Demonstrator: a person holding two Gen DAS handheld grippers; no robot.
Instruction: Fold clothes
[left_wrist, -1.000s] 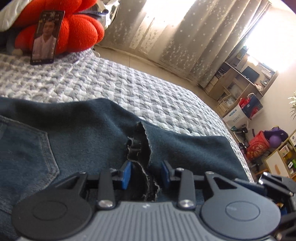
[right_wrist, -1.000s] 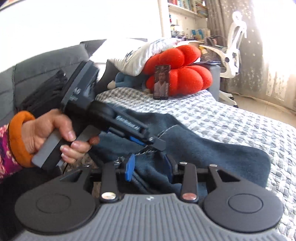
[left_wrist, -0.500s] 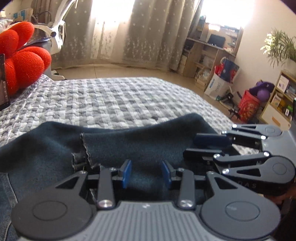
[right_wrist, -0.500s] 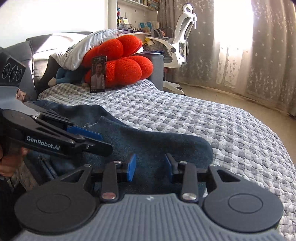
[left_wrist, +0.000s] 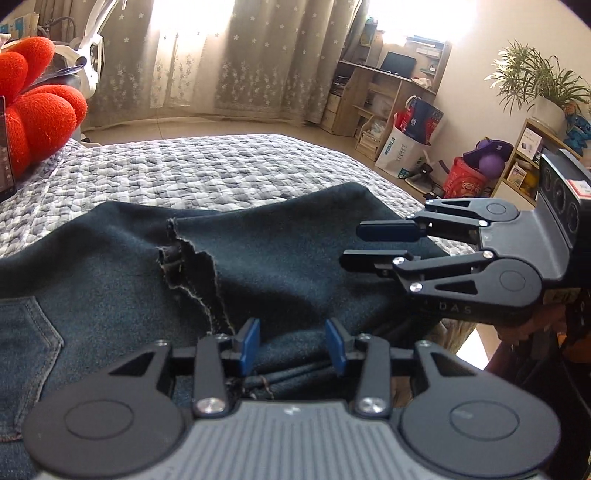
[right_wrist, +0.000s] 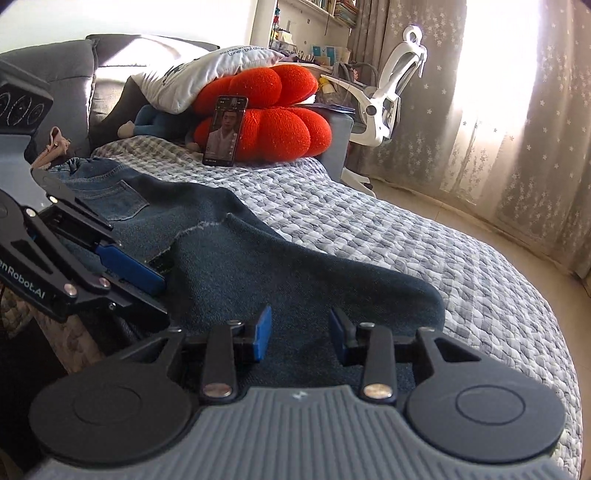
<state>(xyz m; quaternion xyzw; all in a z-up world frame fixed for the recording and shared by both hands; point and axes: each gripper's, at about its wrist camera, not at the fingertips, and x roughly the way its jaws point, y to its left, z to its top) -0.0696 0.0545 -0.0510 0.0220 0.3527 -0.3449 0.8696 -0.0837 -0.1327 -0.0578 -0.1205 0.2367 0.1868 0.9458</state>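
- The left gripper hangs low over the jeans; its jaws are opening, standing apart with denim under and between the blue pads, none of it visibly pinched.
- The right gripper also has its jaws apart, with the dark cloth lying between them but not clearly pressed. In the left view it shows off to the right of the left gripper, fingers level and just over the jeans' near edge.
- A second ago the left gripper sat right on the frayed hem, which ran up between its pads; now that hem lies ahead and to its left, free of the pads. The right gripper, which then had bunched cloth at its pads, now looks along a flatter leg.
- My reading: a fold of the legs has been laid down and let go, so the next step is likely a fresh hold for another fold.
- The jeans lie spread on the quilt, straight ahead of both grippers, back pocket up and toward the left gripper's side.
- Beyond, at the far end of the bed, a phone leans on a red cushion, well apart from the jeans.
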